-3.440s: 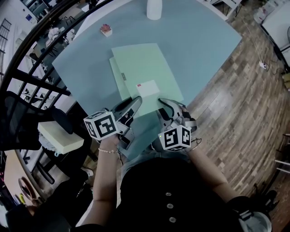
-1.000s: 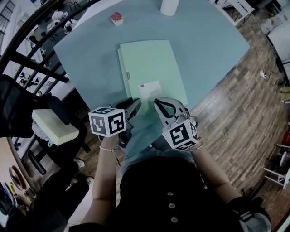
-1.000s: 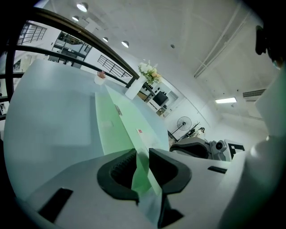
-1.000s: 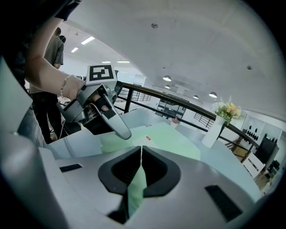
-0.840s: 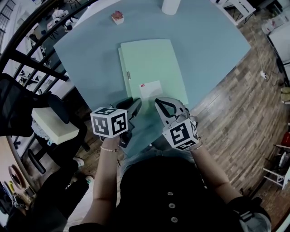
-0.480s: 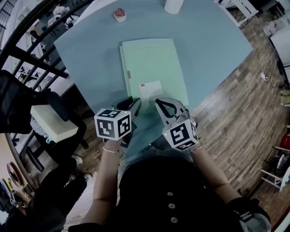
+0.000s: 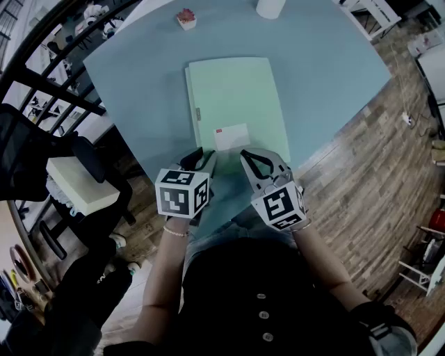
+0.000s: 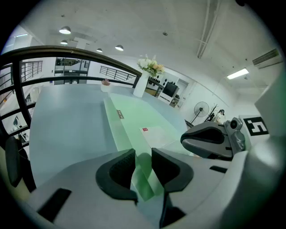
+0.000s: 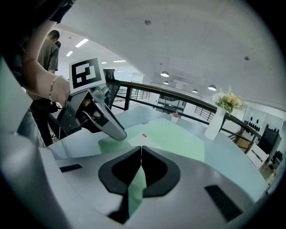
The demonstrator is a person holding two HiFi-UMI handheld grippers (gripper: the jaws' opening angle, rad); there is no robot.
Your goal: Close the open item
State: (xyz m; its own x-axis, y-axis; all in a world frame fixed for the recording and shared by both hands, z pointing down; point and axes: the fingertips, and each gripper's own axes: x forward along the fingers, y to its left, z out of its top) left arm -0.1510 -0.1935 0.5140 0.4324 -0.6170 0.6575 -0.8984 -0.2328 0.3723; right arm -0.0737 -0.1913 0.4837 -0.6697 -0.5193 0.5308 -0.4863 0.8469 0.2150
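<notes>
Folder (image 7: pixel 233 97) lies flat mid-table (image 7: pixel 327 62), seemingly closed already. Left gripper (image 7: pixel 201 160) jaws, just opening, stand spread around its edge by the table's front; right gripper (image 7: pixel 249 157) jaws pinch that edge. Next, probably: release and withdraw.

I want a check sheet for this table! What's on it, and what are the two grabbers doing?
surface: blue-grey table, flat.
job's things: green folder lies flat, looks closed; white label on it.
clutter: pink plant pot and white vase at the far edge.
grippers: left gripper open, jaws have just been opening, folder edge in the gap, pads off it; right gripper shut at the folder's near edge.
cables: nothing seen.
surroundings: black railing, wooden floor, black chair.
</notes>
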